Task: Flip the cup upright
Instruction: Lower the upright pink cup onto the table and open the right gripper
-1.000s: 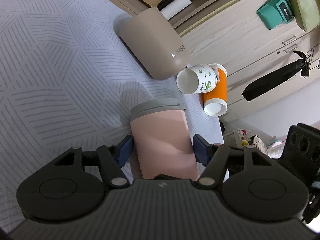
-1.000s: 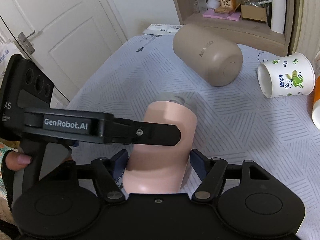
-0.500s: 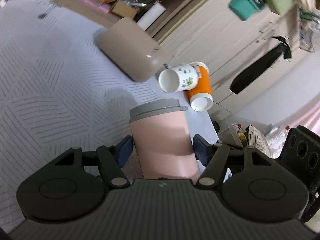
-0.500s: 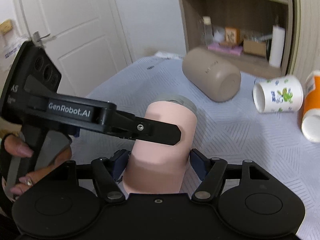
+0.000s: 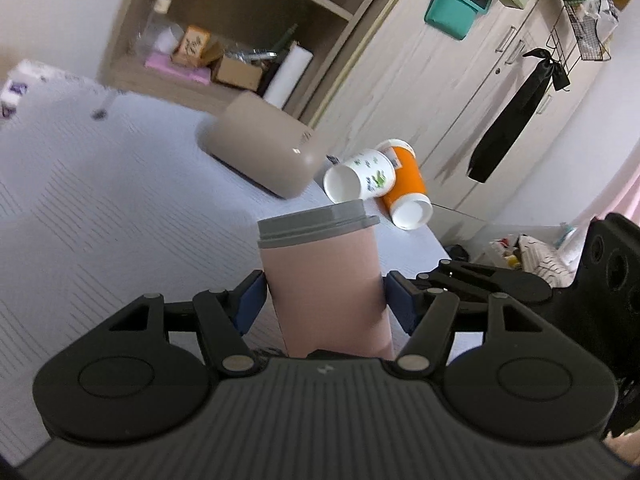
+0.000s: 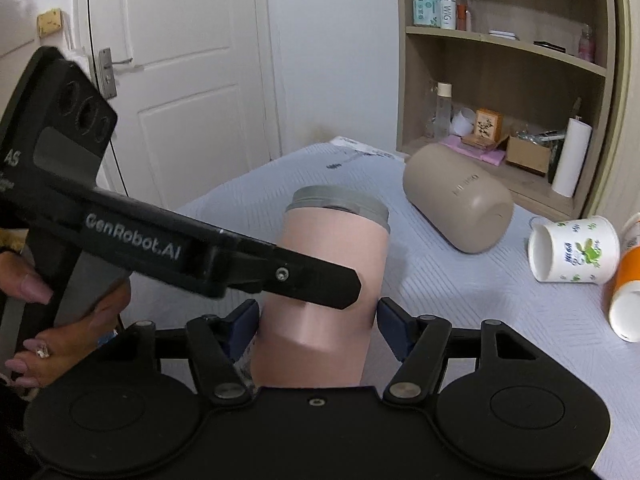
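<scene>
A pink cup (image 5: 324, 280) with a grey lid (image 5: 316, 220) stands nearly upright between my two grippers, lid on top. My left gripper (image 5: 324, 304) is shut on the pink cup, blue pads against its sides. My right gripper (image 6: 318, 326) is shut on the same cup (image 6: 328, 280) from another side. The left gripper's black finger (image 6: 280, 276) crosses in front of the cup in the right wrist view. The cup's base is hidden behind the gripper bodies.
On the grey patterned bed (image 6: 460, 292) lie a large beige cup (image 6: 460, 204), a white printed cup (image 6: 576, 250) and an orange cup (image 6: 626, 292), all on their sides. Wooden shelves (image 6: 504, 80) stand behind, a wardrobe (image 5: 460, 100) and a white door (image 6: 180, 80) nearby.
Both grippers have tilted up with the pink cup, bringing it from leaning towards upright. The view now shows shelves and wall instead of mostly bed.
</scene>
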A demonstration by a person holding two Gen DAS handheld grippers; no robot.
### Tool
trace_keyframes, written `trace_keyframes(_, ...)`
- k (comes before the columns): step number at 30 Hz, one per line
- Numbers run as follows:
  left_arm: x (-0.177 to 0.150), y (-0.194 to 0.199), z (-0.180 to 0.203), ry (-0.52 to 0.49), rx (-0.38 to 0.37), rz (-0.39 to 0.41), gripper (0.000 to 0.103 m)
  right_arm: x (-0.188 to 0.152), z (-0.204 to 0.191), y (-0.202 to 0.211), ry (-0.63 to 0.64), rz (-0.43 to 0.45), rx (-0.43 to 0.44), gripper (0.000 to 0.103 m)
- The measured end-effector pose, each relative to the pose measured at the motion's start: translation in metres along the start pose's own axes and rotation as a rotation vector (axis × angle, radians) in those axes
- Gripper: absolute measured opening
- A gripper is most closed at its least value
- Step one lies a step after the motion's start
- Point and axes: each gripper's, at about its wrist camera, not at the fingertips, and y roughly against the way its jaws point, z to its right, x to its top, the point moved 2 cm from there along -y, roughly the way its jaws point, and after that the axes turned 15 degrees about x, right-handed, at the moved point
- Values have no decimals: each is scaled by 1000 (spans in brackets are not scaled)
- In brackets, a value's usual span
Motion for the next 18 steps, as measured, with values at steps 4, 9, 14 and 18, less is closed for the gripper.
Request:
trace_keyframes(4, 8, 2, -2, -47, 21, 34, 63, 5, -2, -8, 16, 30, -15, 70)
trace_keyframes(9, 26, 1, -1, -167, 81, 75, 63, 22, 3, -26, 26, 49, -32, 70)
trace_keyframes(14, 41, -3, -8, -183, 66, 85, 62, 29, 10, -38, 81, 82, -68, 69)
trace_keyframes(18, 51, -11, -5, -212, 80, 100, 62, 30, 13, -45, 125, 106, -116, 68)
